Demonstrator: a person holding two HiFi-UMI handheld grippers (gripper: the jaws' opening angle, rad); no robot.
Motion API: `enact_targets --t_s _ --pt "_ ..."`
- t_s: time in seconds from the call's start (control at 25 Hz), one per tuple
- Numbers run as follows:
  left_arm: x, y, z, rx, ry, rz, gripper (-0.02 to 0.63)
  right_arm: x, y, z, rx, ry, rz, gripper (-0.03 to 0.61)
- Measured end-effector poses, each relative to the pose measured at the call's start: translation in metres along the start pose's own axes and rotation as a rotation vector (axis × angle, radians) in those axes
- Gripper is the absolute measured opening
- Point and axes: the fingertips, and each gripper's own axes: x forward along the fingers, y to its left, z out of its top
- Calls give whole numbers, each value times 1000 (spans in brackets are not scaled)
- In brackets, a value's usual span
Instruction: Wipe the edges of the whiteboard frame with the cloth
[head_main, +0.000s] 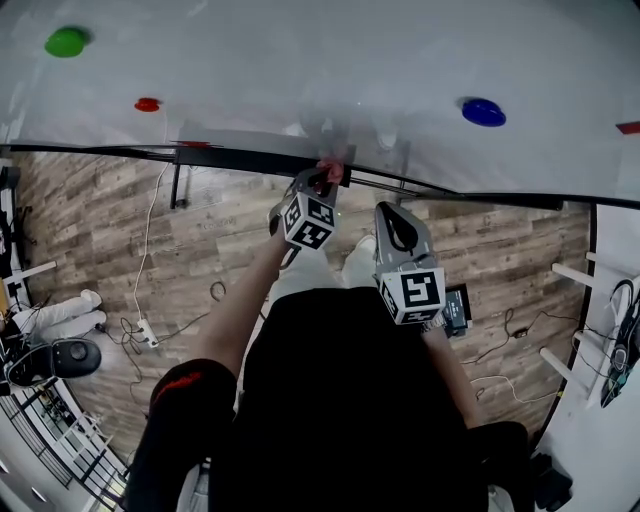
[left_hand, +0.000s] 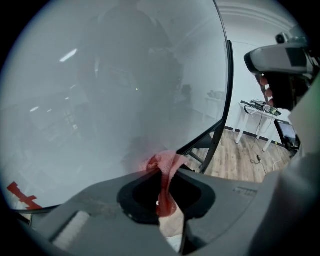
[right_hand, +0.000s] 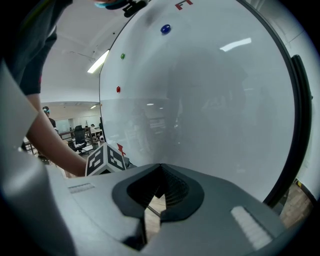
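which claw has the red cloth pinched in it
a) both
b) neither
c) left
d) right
c: the left claw is shut on the red cloth, while the right claw is shut with nothing in it.

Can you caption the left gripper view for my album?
The left gripper pinches a red cloth near the whiteboard's black frame.

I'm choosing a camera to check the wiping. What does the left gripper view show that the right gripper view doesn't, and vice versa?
Only the left gripper view: the pink-red cloth pinched in the left gripper. Only the right gripper view: the right gripper, shut and empty, plus a round blue magnet, a green magnet and a red magnet. Both: the white whiteboard and its black frame.
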Motion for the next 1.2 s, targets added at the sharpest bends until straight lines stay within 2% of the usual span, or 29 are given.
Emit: enact_targets --t_s 0.32,0.96,1.2 --pt "0 -2 1 1 11 13 48 -8 -14 1 3 -3 -11 2" --pt "5 -18 8 3 26 17 48 -5 -23 6 -11 -6 38 2" --pt "8 -22 11 3 26 30 48 -8 -34 2 6 -2 30 2"
